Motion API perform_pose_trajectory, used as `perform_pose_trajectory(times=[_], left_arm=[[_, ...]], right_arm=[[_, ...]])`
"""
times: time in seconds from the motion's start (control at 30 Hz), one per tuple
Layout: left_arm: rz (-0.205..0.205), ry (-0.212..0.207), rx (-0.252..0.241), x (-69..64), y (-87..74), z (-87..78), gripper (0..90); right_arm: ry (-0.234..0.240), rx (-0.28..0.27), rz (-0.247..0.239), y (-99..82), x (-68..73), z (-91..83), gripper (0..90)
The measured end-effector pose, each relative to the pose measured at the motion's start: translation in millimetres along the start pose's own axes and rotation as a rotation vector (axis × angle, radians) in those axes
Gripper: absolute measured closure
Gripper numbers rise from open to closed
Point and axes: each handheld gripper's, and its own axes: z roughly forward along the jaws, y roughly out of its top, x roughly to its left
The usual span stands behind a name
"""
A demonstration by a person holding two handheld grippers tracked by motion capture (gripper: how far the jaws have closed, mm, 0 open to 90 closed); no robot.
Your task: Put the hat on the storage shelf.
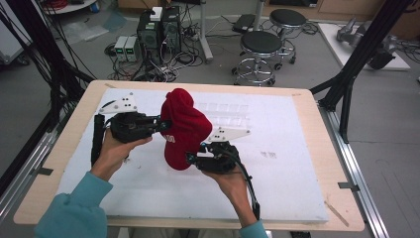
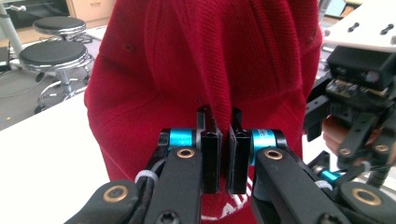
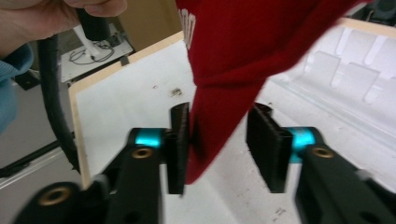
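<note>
Left claw [image 2: 223, 140] is clamped on a fold of the red cap [image 1: 181, 126], holding it up off the tabletop [image 1: 277, 178] so its lower edge hangs w/in reach. Right claw [image 3: 219, 135] sits apart around that edge, not yet pinching, prob. for a 2nd grip.

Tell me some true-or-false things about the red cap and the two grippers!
1. The left gripper pinches the red cap. True.
2. The cap lies flat on the white board. False: it is held up above the board.
3. The right gripper is clamped tight on the cap. False: a lower corner of the cap hangs between its jaws, touching one, with a gap at the other.
4. Two round stools stand on the floor beyond the table. True.
5. The cap is blue. False: it is red, with white lettering.
</note>
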Motion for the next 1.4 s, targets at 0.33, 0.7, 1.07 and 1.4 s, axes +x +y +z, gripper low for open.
perform_pose_trajectory(times=[0.33,0.7,1.07,1.4], left_arm=[[0.002,-0.007,-0.015,0.8,0.1,-0.3,86.5],[-0.041,0.060,-0.037,3.4,0.3,-1.8,43.8],[-0.040,0.119,-0.046,11.3,-8.9,-16.2,10.9],[-0.008,0.189,-0.025,11.5,-47.3,-44.4,10.9]], right_arm=[[0.073,-0.010,-0.004,2.1,0.7,1.6,84.9],[0.047,-0.023,-0.005,2.5,-3.4,-4.3,85.5],[0.007,-0.067,0.001,5.2,-15.2,-12.8,85.5],[-0.084,-0.122,0.002,11.8,-37.4,-26.7,85.5]])
